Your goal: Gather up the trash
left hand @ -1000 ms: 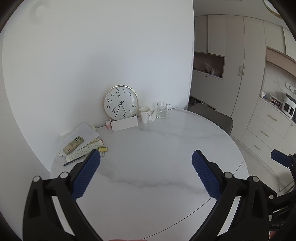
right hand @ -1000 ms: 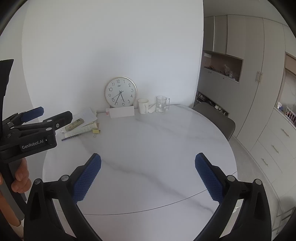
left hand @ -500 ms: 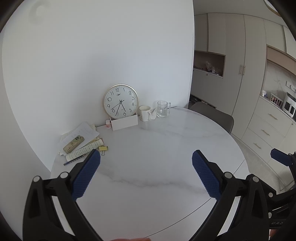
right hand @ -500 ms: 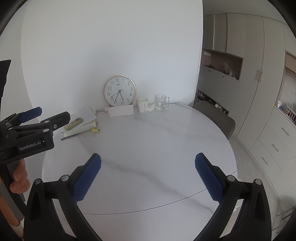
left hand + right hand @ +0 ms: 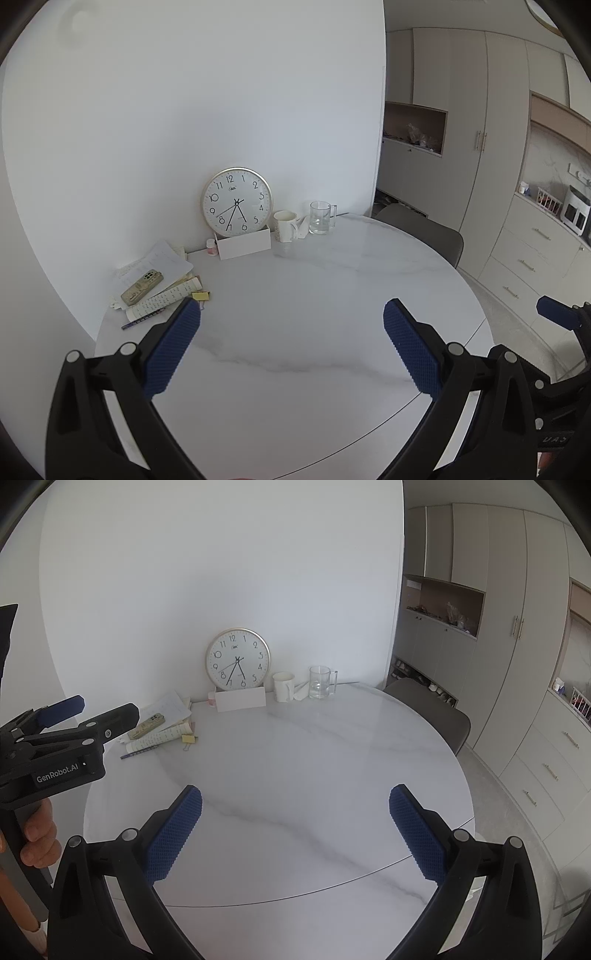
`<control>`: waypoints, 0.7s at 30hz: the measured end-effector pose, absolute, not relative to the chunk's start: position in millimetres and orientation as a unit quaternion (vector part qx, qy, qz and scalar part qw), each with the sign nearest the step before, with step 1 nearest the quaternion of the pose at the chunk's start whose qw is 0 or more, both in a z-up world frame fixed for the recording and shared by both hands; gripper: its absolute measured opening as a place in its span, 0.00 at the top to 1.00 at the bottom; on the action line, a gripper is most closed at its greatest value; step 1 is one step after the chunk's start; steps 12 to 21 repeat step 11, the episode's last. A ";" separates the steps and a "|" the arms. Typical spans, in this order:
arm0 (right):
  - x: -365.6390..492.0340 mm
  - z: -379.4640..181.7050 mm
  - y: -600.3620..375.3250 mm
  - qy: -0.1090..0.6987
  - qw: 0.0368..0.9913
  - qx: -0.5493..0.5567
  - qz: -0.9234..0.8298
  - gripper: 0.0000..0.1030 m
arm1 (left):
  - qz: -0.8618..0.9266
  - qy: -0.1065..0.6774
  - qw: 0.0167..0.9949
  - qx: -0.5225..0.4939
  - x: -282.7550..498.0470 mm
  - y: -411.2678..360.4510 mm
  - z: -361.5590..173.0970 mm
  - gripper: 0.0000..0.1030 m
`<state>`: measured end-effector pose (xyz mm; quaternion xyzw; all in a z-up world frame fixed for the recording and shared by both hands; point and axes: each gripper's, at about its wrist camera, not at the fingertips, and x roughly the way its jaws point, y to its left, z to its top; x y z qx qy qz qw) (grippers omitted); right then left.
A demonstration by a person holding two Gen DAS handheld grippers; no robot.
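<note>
A crumpled white tissue point(image 5: 303, 226) point(image 5: 301, 693) lies at the back of the round marble table point(image 5: 314, 332) point(image 5: 295, 760), between a white mug point(image 5: 284, 225) point(image 5: 283, 686) and a glass mug point(image 5: 320, 218) point(image 5: 320, 682). A yellow sticky-note pad with a binder clip point(image 5: 201, 295) point(image 5: 189, 738) lies beside a paper pile point(image 5: 159, 269) point(image 5: 166, 716). My left gripper point(image 5: 291, 314) point(image 5: 107, 707) hovers open and empty over the table's near left. My right gripper point(image 5: 295, 797) is open and empty over the near edge; only one blue tip shows at the left wrist view's right edge.
A wall clock point(image 5: 236, 201) point(image 5: 237, 659) leans on the wall behind a white box point(image 5: 243, 243) point(image 5: 240, 699). A phone point(image 5: 142, 286) and a pen point(image 5: 142, 319) lie on the papers. A grey chair point(image 5: 424, 232) point(image 5: 432, 709) stands at the far right, cabinets beyond.
Almost nothing. The scene has drifted slightly up in the right wrist view. Both grippers stay open and empty.
</note>
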<state>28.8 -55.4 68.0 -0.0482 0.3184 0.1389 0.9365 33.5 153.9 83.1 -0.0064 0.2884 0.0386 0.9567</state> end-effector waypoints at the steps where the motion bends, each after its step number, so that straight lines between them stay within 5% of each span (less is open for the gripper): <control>1: 29.1 67.8 -55.4 0.319 0.936 -0.048 0.139 0.02 | 0.038 0.288 0.957 -0.007 33.9 153.2 83.1 0.08; 21: 31.7 63.5 -56.4 0.321 0.936 -0.047 0.136 0.02 | 0.034 0.296 0.955 0.002 37.6 148.6 82.0 0.08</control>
